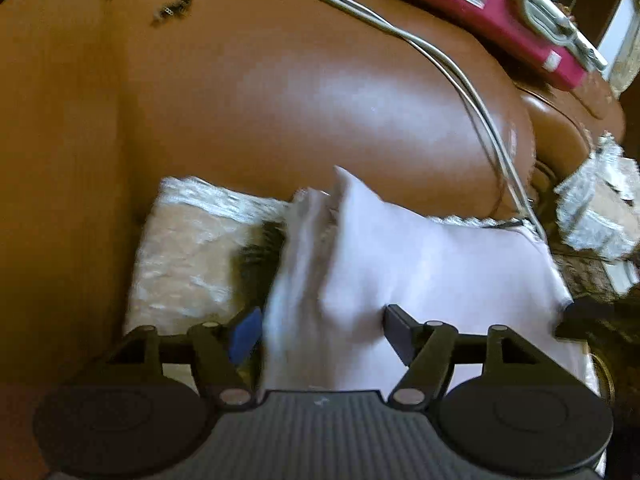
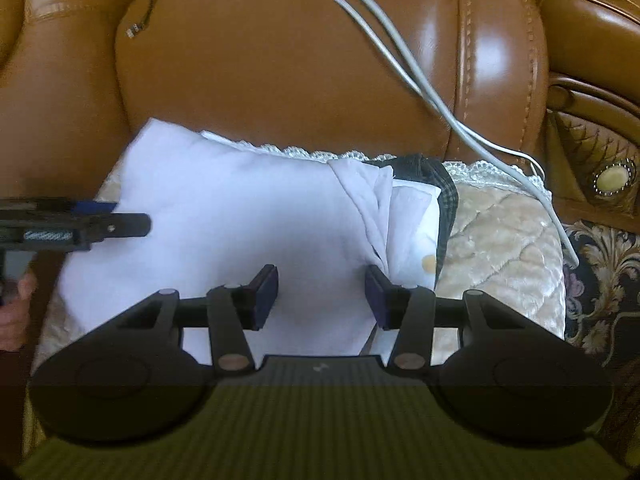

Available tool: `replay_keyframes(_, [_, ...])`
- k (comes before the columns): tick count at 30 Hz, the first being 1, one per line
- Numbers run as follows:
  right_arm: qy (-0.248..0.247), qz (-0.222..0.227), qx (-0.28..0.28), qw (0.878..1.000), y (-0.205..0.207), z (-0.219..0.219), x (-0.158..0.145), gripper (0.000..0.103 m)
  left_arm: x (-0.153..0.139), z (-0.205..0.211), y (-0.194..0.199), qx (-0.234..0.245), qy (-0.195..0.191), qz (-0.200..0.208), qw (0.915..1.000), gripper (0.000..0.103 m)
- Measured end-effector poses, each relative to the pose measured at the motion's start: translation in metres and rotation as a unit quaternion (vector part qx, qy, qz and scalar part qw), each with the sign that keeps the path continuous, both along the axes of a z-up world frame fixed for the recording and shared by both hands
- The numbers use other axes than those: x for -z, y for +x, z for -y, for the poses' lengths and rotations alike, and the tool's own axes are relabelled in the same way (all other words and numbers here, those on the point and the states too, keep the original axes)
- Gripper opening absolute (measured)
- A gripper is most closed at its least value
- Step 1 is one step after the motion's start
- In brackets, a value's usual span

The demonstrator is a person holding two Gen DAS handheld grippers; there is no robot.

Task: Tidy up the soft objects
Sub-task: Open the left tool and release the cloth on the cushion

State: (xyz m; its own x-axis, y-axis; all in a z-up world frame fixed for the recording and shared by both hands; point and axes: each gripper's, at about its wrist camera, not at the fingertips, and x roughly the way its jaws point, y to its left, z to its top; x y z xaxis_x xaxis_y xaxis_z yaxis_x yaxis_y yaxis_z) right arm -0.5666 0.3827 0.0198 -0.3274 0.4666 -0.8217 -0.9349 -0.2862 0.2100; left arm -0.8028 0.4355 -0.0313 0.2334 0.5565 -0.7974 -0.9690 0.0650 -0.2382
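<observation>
Right wrist view: my right gripper [image 2: 322, 294] hangs with fingers spread over the white pillow [image 2: 240, 216], not gripping it. My left gripper [image 1: 320, 334] also stands spread, straddling a raised fold of that pillow. The pillow lies on a cream quilted seat cover [image 2: 500, 236]. Farther back I see the brown leather sofa back [image 2: 300, 72], grey cables [image 2: 400, 64] trailing across it.
</observation>
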Motion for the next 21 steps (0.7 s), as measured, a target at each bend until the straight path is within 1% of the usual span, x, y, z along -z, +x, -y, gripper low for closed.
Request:
replay_keyframes(2, [0.006,-0.021,-0.008,1.000,0.006,0.020,-0.007,0.055,-0.005,0.004,-0.006,-0.004,0.009,-0.008,0.9999,0.073])
replay_keyframes(5, [0.007,-0.031,-0.035,0.999,0.005,0.051,-0.009,0.055,-0.002,0.001,-0.009,-0.012,-0.004,-0.029,0.9995,0.073])
replay_keyframes(6, [0.004,-0.024,-0.043,0.999,0.001,0.059,-0.007,0.055,0.001,0.000,-0.009,-0.019,-0.014,-0.047,0.9986,0.073])
replay_keyframes(8, [-0.005,0.014,-0.057,0.998,-0.010,0.066,0.004,0.055,0.003,0.001,-0.007,-0.028,-0.026,-0.054,0.9978,0.073])
replay_keyframes(10, [-0.016,0.048,-0.057,0.997,-0.018,0.065,0.014,0.055,0.002,0.004,-0.005,-0.031,-0.029,-0.053,0.9977,0.074])
replay_keyframes(13, [-0.029,0.054,-0.048,0.997,-0.020,0.060,0.016,0.055,-0.005,0.007,0.001,-0.025,-0.030,-0.066,0.9970,0.078])
replay_keyframes(14, [-0.030,0.050,-0.048,0.997,-0.018,0.059,0.012,0.055,-0.009,0.007,0.002,-0.023,-0.032,-0.067,0.9970,0.079])
replay_keyframes(17, [-0.022,0.041,-0.035,0.998,-0.012,0.056,-0.007,0.055,-0.023,0.009,0.009,-0.028,-0.027,-0.064,0.9972,0.089])
replay_keyframes(19, [-0.011,0.037,-0.025,0.999,-0.010,0.053,-0.022,0.055,-0.034,0.009,0.015,-0.031,-0.023,-0.064,0.9972,0.089])
replay_keyframes(20, [-0.006,0.039,-0.017,0.999,-0.012,0.052,-0.031,0.058,-0.038,0.008,0.019,-0.032,-0.027,-0.063,0.9971,0.091])
replay_keyframes(21, [0.000,0.042,-0.010,0.999,-0.013,0.050,-0.039,0.066,-0.042,0.006,0.023,-0.033,-0.034,-0.063,0.9969,0.093])
